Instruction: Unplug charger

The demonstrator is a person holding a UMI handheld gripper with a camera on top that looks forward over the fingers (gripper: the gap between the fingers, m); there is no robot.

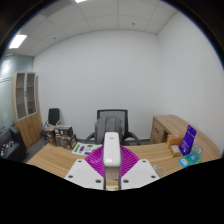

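— two wooden desks (150,153) are seen joined in an l, and behind them a black office chair (112,124), white walls and a panelled ceiling with lit lamps. where is the charger held?

— one white charger (111,150) is gripped between the purple pads (95,158) of the gripper (111,163); the fingers are closed narrow against both its sides. its long axis is stood upright, the top pointed toward the chair.

— how is the gripper posed?

— it is held level above the desk, aimed at the far wall. a purple box (187,141) is seen on the right desk, a cabinet (27,100) at the left wall.
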